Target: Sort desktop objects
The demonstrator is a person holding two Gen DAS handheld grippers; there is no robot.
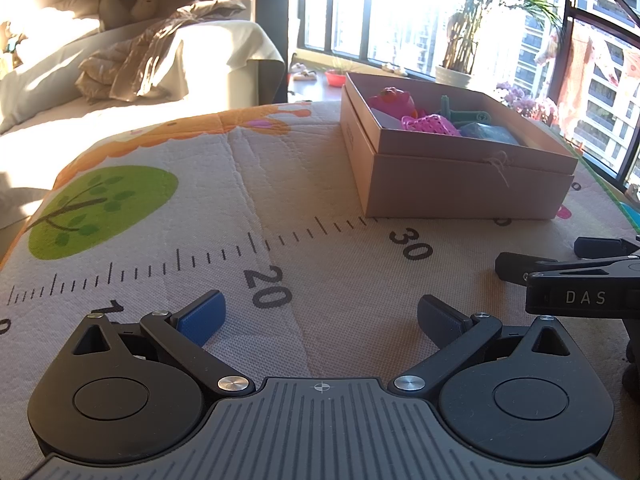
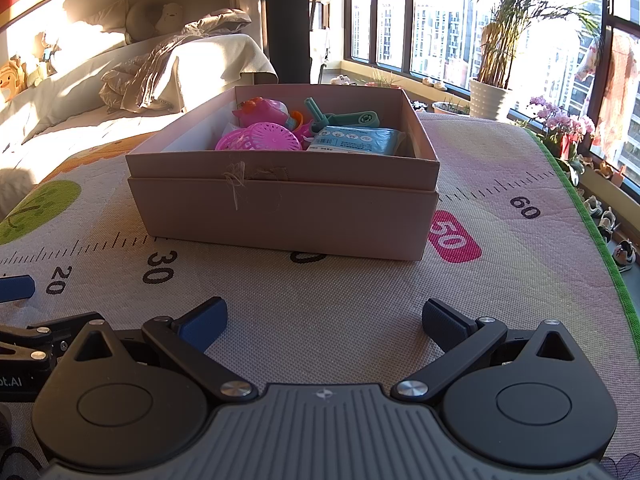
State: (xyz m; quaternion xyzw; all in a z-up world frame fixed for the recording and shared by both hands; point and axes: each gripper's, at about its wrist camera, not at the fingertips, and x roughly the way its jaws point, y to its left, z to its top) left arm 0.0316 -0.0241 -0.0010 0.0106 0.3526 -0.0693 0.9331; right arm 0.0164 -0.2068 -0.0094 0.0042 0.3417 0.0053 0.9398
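Note:
A tan cardboard box (image 2: 280,216) stands on the printed play mat (image 2: 320,300), ahead of both grippers; it also shows in the left wrist view (image 1: 460,188). Inside lie a pink perforated ball (image 2: 260,138), a pink toy (image 2: 262,108), a green plastic toy (image 2: 340,118) and a blue packet (image 2: 356,140). My right gripper (image 2: 323,322) is open and empty, low over the mat in front of the box. My left gripper (image 1: 320,318) is open and empty, left of the box near the ruler mark 20. The right gripper's side (image 1: 568,276) shows at the left view's right edge.
A sofa with a crumpled blanket (image 2: 160,68) lies at the back left. Windows, a potted palm (image 2: 490,100) and pink flowers (image 2: 560,120) are at the back right. The mat's green edge (image 2: 592,232) runs along the right side, with shoes on the floor beyond.

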